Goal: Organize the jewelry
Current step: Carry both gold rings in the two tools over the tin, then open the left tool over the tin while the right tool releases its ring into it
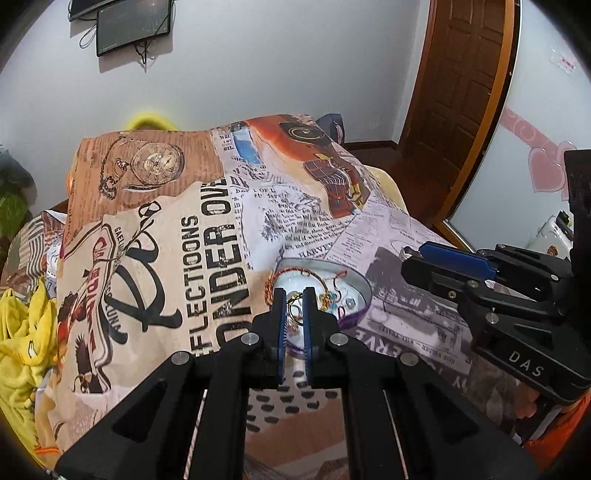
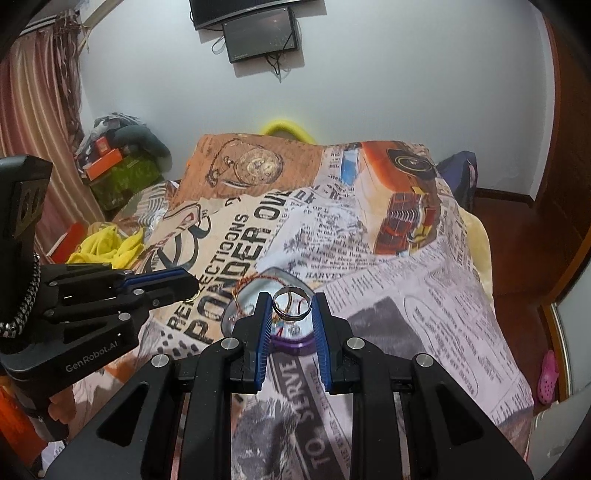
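A round purple-edged tin [image 1: 364,291] with several pieces of jewelry lies on the printed bedcover [image 1: 192,236]; it also shows in the right wrist view [image 2: 291,345]. My left gripper [image 1: 294,295] is shut on a thin gold ring [image 1: 294,308] just above the tin. A twisted orange cord bracelet [image 1: 295,271] lies over the tin's far rim. My right gripper [image 2: 290,301] is shut on a wide silver ring [image 2: 290,304] and holds it above the tin. Each gripper shows in the other's view, the right [image 1: 413,258] and the left [image 2: 192,286].
A yellow cloth [image 1: 26,332] lies at the bed's left side. A brown door [image 1: 458,85] stands at the right. Screens [image 2: 262,35] hang on the far wall. Boxes and bags [image 2: 118,162] are piled at the far left by a curtain.
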Tool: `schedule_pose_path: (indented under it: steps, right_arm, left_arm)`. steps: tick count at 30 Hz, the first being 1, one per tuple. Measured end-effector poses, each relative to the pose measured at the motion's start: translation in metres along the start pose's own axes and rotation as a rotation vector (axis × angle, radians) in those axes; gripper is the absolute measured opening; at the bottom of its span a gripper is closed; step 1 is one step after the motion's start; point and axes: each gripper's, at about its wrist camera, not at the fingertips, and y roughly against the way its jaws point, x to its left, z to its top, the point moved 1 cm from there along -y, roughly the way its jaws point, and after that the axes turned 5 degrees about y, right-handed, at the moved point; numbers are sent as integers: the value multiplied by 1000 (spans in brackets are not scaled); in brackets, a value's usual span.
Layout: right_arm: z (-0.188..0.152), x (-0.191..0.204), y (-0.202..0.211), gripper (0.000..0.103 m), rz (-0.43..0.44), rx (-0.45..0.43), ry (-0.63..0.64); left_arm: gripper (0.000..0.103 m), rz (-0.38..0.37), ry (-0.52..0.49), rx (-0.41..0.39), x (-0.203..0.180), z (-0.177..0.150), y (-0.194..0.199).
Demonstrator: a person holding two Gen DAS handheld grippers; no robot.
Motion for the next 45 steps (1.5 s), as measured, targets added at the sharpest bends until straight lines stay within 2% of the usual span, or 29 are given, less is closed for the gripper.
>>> schedule_pose_path:
  steps: [6,11,25,35,40,45]
  right_arm:
    - [5,-4,-16,20,14,7,-1]
    - [5,-5,-40,20,49,59,-1]
    - [7,-6,-71,20,79,133,28]
    - [4,-2,-85,20,73,184,56]
    - [4,-3,-89,20,86,223,40]
    - [7,0,-78,20,78,209,44]
  left_arm:
    - [6,-3,9,2,5,10,-14]
    - [6,-17,14,29,8,16,-32]
    - [6,-58,22,109,15,11,-67]
    - [7,-83,36,102,19,15,-58]
    - [8,-65,26,84,18,16,-48]
    - [14,-46,28,45,18,15,-27]
